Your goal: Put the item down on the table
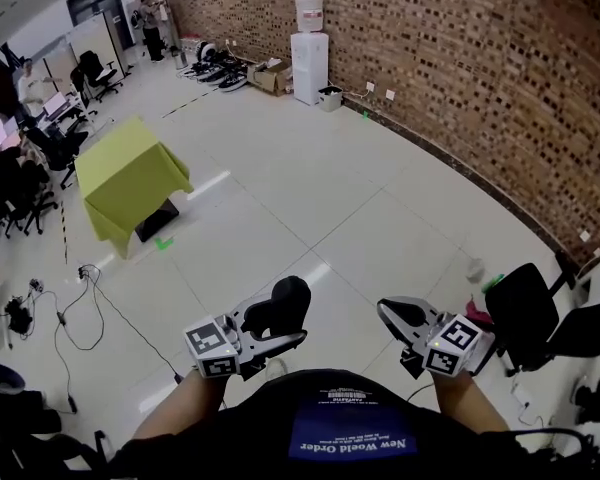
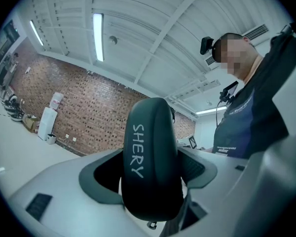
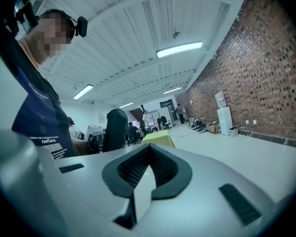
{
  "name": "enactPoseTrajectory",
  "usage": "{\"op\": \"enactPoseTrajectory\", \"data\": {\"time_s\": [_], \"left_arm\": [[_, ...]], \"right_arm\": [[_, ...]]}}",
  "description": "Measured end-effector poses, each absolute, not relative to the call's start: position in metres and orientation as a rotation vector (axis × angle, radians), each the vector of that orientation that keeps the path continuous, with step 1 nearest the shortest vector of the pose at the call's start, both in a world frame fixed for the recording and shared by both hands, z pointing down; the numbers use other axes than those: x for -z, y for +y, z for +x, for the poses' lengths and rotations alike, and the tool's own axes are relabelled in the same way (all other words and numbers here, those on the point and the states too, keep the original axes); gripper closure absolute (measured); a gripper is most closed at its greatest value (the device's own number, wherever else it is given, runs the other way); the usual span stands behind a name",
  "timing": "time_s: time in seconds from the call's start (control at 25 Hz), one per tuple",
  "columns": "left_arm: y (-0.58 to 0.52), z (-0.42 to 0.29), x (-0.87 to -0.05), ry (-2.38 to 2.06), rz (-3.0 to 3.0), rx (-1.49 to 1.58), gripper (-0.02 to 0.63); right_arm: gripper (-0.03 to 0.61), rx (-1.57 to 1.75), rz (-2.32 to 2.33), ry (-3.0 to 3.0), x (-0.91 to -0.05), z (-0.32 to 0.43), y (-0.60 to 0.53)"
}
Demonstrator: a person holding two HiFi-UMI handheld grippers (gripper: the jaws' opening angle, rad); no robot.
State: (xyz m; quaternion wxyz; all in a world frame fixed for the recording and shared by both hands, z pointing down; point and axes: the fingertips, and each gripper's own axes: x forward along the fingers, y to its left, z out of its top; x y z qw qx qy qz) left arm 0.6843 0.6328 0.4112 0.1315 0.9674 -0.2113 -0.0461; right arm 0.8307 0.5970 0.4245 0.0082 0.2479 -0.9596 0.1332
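Item status: black rounded pad [image 1: 282, 305] clamped in left gripper [image 1: 267, 334], well apart from table [image 1: 130, 165]

1. Left gripper. The left gripper view shows both jaws pressed against the sides of the black rounded pad. The pad stands on end between them and bears the white lettering "SHERY" along its facing edge. In the head view the pad projects upward and forward from the jaw tips, in the air in front of the person's torso. The grey gripper body and its marker cube sit below and to the left of the pad.

2. Right gripper [image 1: 392, 315]. The right gripper view shows the two jaws brought fully together, with nothing between them. In the head view this gripper is level with the left one and apart from it.

3. Table. The square table draped in a yellow-green cloth stands on the pale tiled floor [image 1: 310, 198], at the upper left of the head view. It is well apart from both grippers, and the pad does not touch it.

4. Surroundings. A white water dispenser [image 1: 309, 53] stands against the brown brick wall [image 1: 460, 58]. A black office chair [image 1: 525, 313] stands just beside the right gripper.
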Motion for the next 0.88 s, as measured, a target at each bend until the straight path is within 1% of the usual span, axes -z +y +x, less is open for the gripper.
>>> {"op": "enactPoseTrajectory", "data": {"time_s": [0.16,0.6,0.88], "left_arm": [[0.585,0.660,-0.415,-0.588,2.824,0.148,0.284],[0.441,0.559,-0.391,-0.446,2.831,0.185,0.285],[0.362,0.521,-0.401,-0.517,2.806,0.169,0.285]], "right_arm": [[0.591,-0.412,0.796,-2.989,-0.427,0.805,0.552],[0.591,-0.388,0.917,-3.006,-0.405,0.703,0.402],[0.591,-0.430,0.843,-2.989,-0.416,0.665,0.322]]}}
